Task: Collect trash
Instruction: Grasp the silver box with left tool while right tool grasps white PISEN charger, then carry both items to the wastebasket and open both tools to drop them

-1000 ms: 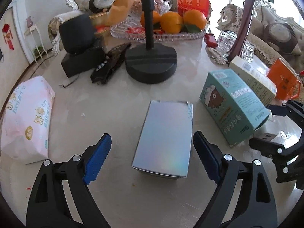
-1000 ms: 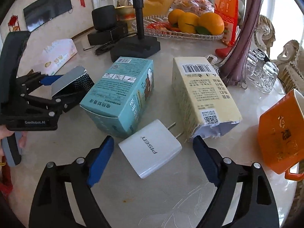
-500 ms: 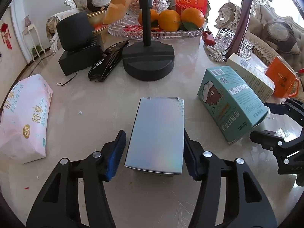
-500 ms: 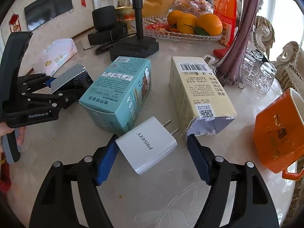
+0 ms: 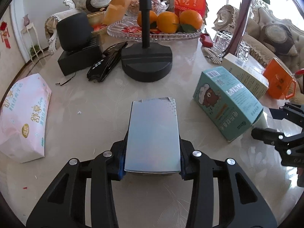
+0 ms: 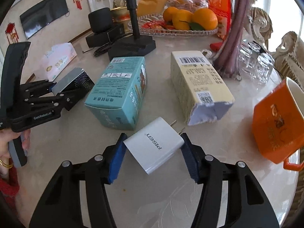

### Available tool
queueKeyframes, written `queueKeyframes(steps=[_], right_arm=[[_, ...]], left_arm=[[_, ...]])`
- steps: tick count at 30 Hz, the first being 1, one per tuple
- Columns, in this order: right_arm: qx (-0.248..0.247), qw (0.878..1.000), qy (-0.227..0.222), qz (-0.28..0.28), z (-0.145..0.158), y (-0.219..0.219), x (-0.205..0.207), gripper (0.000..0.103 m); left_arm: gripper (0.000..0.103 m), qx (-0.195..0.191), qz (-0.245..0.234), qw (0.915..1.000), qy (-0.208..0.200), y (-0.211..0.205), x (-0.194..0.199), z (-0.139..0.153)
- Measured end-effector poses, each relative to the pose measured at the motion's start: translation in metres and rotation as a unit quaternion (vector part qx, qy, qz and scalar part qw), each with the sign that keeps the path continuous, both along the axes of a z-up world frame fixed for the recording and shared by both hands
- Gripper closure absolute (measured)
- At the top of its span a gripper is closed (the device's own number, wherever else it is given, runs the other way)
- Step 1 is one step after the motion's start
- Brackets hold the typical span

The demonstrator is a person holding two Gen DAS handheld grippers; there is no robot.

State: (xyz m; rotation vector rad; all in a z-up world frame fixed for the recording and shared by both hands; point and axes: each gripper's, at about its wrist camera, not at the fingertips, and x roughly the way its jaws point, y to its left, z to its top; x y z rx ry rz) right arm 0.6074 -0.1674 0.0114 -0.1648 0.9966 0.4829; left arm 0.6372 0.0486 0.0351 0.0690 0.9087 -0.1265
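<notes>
while nothing had yet left the table [image 5: 95, 114], stood at the first pickup. found the left gripper [image 5: 152, 163] just closed onto the silver box [image 5: 153, 133], pads pressing both long sides, box flat on the marble just this side of the black stand base [image 5: 146, 65]. found the right gripper [image 6: 152, 150] just narrowed around the white charger [image 6: 154, 144], its corners touching both pads, right of that base and beside the teal box [image 6: 121, 93]. left teal box and cream carton [image 6: 197, 85] uncollected; saw no bin.

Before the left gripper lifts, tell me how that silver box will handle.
The silver box is probably light and empty: its far end looks torn open. Thin card may dent under the left gripper, whose jaws have just been closing on its sides. The glossy faces might slip.
</notes>
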Motion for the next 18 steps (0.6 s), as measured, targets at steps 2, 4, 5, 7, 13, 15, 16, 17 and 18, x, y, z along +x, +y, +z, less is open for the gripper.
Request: queueKeyframes(steps=[2,4,5,7,13,15,16,17,18], right_arm=[[-0.007,1.000,0.005,-0.004,0.001,-0.001,-0.001,0.048],[-0.007,1.000,0.008,-0.005,0.004,-0.002,-0.003,0.048],[-0.004,1.000,0.009,-0.005,0.005,-0.002,-0.005,0.048],[-0.002,1.000,0.005,-0.003,0.011,-0.001,-0.011,0.048],[0.025,0.998,-0.046,-0.026,0.030,-0.006,-0.083,0.048],[0.055,0.995,-0.069,-0.036,0.042,-0.013,-0.123,0.048],[0.070,0.993,-0.083,-0.037,0.049,-0.017,-0.151,0.048],[0.082,0.992,-0.092,-0.038,0.053,-0.021,-0.176,0.048],[0.099,0.990,-0.097,-0.039,0.058,-0.025,-0.207,0.048]], left_arm=[[0.063,0.008,-0.005,0.9999,-0.007,-0.004,-0.001,0.001],[0.063,0.009,-0.006,0.9999,-0.010,-0.005,-0.003,0.002],[0.063,0.007,-0.008,0.9999,-0.011,-0.004,-0.004,0.002],[0.063,0.004,-0.010,0.9999,-0.011,-0.004,-0.007,0.002],[0.063,-0.042,-0.012,0.9990,-0.008,0.004,-0.066,0.008],[0.063,-0.044,-0.014,0.9987,-0.023,0.012,-0.114,0.019],[0.063,-0.051,-0.014,0.9982,-0.030,0.017,-0.135,0.024],[0.063,-0.060,-0.012,0.9974,-0.038,0.023,-0.160,0.030],[0.063,-0.066,-0.018,0.9966,-0.046,0.027,-0.188,0.035]])
